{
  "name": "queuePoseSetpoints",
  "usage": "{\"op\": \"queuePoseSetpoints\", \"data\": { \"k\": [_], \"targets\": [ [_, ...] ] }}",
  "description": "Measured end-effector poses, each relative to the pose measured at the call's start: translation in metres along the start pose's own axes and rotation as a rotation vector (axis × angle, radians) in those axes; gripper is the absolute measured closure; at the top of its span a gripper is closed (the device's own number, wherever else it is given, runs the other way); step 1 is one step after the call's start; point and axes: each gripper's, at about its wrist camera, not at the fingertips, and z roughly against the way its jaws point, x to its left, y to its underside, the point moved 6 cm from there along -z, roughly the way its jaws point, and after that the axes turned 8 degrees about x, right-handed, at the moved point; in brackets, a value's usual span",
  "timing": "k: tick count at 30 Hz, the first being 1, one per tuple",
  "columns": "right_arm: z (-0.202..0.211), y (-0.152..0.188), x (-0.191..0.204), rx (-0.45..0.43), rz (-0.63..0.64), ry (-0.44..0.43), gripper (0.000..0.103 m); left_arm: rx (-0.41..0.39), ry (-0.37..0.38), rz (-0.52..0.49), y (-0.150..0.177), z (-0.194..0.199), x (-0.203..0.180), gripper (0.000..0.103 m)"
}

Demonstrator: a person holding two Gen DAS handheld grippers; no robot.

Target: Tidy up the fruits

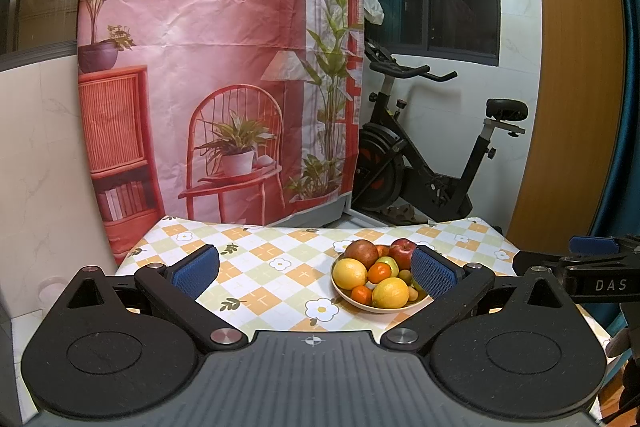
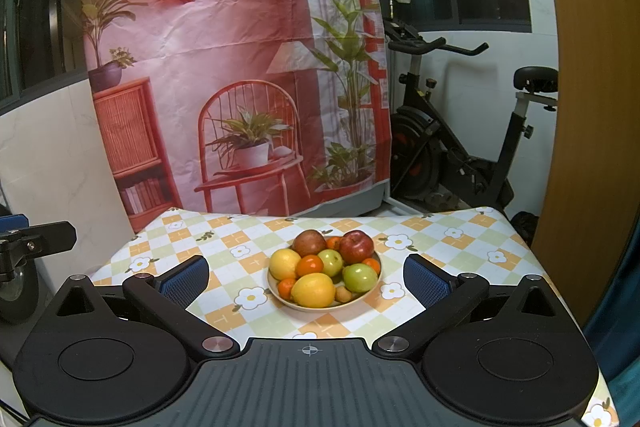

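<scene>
The bowl [image 2: 324,301] of fruit is sitting on the tabletop [image 2: 248,227], roughly mid-cloth, piled w/ lemons [image 2: 313,290], red apples [image 2: 357,247], green apples [image 2: 360,277] and small oranges [image 2: 310,265].

Right hand-held gripper [image 2: 306,281] is hovering over the near edge of the tabletop, jaws spread wide apart, nothing b/w them but the bowl further ahead. In the right wrist view the bowl is lying almost dead centre b/w the two blue pads [image 2: 424,281], a bit beyond the fingertips, not touching either.

Left hand-held gripper [image 1: 316,271] is also standing wide open, empty. In the left wrist view the bowl [image 1: 360,301] is sitting off to the right side of the gap, its right rim passing behind the right pad [image 1: 434,275]; left pad is well apart from it. Can't tell if that pad is touching the rim or just overlapping it in view.

Each gripper is showing at the edge of the other's view: right one at far right of the left cam, left one at far left of the right cam.

Behind the tabletop, a printed backdrop [image 2: 224,67] is hanging, w/ an exercise bike [image 2: 460,147] standing to its right.
</scene>
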Motion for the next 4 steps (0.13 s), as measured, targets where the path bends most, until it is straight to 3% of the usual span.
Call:
{"op": "queuePoseSetpoints", "data": {
  "k": [4],
  "targets": [
    [-0.0006,0.0002,0.0,0.0,0.0,0.0,0.0,-0.008,-0.001,-0.003,-0.0001,0.0014,-0.0015,0.0]
  ]
}}
